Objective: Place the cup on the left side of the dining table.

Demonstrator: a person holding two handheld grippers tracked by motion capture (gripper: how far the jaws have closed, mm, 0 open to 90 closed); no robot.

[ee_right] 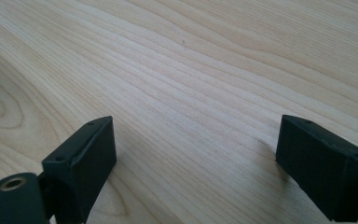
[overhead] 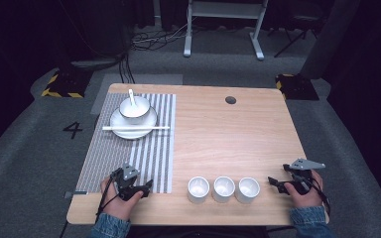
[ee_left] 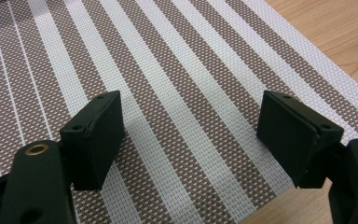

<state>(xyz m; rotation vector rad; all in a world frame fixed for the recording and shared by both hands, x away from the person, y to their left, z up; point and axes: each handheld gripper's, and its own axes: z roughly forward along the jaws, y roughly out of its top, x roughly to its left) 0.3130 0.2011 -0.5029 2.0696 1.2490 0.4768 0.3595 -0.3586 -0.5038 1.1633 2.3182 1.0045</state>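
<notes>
Cups [overhead: 223,189], three white ones, stand in a row near the front edge of the counter [overhead: 228,139], just right of the striped placemat [overhead: 149,148]; left cup [overhead: 198,189], middle cup, right cup [overhead: 247,190], all upright, mouths up, look empty. Row's long axis runs left-right along the counter's front edge; each cup is round, no handle visible, so no pointing direction beyond mouth up

Left gripper [overhead: 138,190] sits over the placemat's front right corner, left of the cups, near the left cup but apart from it. Left gripper view: jaws spread wide, nothing between them, just placemat weave [ee_left: 182,93] underneath. Right gripper [overhead: 279,184] rests right of the cups, near the right cup, not touching. Right gripper view: jaws spread wide, bare counter wood [ee_right: 191,84] between them, nothing held

Behind the cups, at the placemat's far end: bowl [overhead: 134,109] with a spoon [overhead: 132,98] in it, on a plate [overhead: 133,124], chopsticks [overhead: 136,128] lying across the plate's front, left-right

Step, my read: start pose, nothing grasped, likely about to pick a cup. Next move probably calls for either gripper to swing toward its nearest cup, jaws kept spread to straddle the rim or wall, then close gently, since glazed cups could slip or tip into the neighbour
</notes>
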